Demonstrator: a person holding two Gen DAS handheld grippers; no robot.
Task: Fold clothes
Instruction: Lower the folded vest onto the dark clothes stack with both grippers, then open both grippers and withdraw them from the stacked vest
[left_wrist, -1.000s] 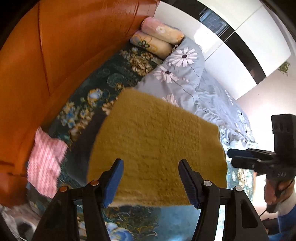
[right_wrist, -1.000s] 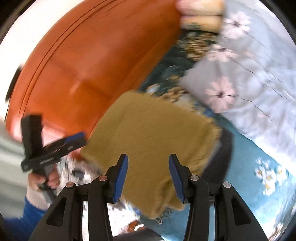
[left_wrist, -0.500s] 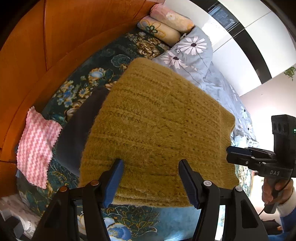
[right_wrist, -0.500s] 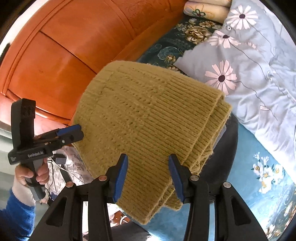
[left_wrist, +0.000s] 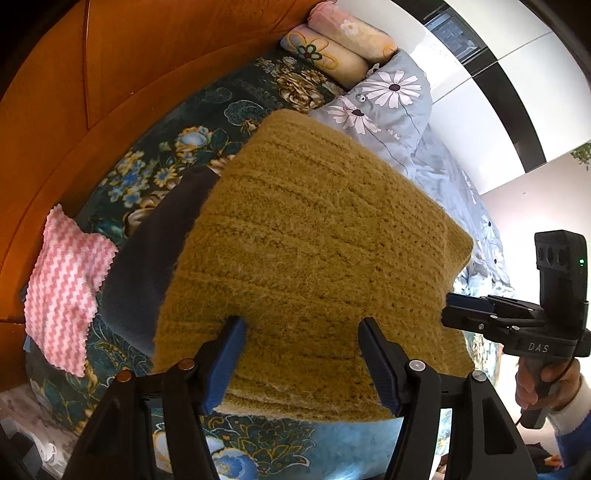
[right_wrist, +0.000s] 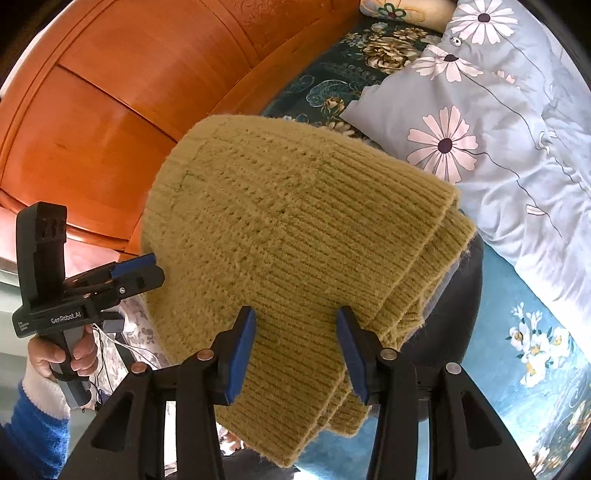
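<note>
A folded mustard-yellow knit sweater (left_wrist: 317, 258) lies on the bed, on top of a dark garment (left_wrist: 147, 258); it also fills the right wrist view (right_wrist: 288, 236), with the dark garment (right_wrist: 461, 310) under its right edge. My left gripper (left_wrist: 301, 360) is open, its blue pads just above the sweater's near edge, holding nothing. My right gripper (right_wrist: 295, 347) is open above the sweater's near edge, holding nothing. Each gripper shows in the other's view: the right one (left_wrist: 517, 321) at the right, the left one (right_wrist: 92, 284) at the left.
A pink-and-white zigzag cloth (left_wrist: 62, 291) lies folded left of the dark garment. A grey daisy-print duvet (right_wrist: 498, 129) is bunched at the right. Rolled floral pillows (left_wrist: 332, 44) lie at the far end. An orange wooden headboard (right_wrist: 129, 110) runs along the left.
Both grippers have come closer to the sweater, which now looms larger in both views. The sweater itself lies still and both grippers stay open.
</note>
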